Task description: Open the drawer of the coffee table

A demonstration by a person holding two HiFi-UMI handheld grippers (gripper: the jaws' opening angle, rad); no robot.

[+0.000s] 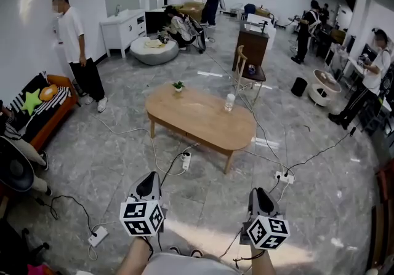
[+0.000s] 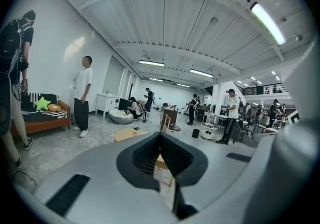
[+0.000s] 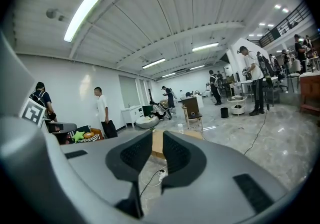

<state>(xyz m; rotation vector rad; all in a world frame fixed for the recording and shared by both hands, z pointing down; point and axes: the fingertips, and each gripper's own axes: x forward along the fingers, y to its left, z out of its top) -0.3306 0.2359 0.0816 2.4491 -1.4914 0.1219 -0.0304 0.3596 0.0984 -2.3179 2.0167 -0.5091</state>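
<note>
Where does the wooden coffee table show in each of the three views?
Head view: coffee table at the centre, on the floor ahead.
Left gripper view: low, left of centre, mostly hidden.
Right gripper view: low centre, partly hidden.
Shared landmark: the person in a white T-shirt, left of the table.

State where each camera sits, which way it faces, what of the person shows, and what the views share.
Head view: on the person's head, looking steeply down at the coffee table; shows forearms, left claw, right claw.
Left gripper view: on the left claw, facing along its closed jaws.
Right gripper view: on the right claw, facing along slightly parted, empty jaws.
Shared: all three show the coffee table.
</note>
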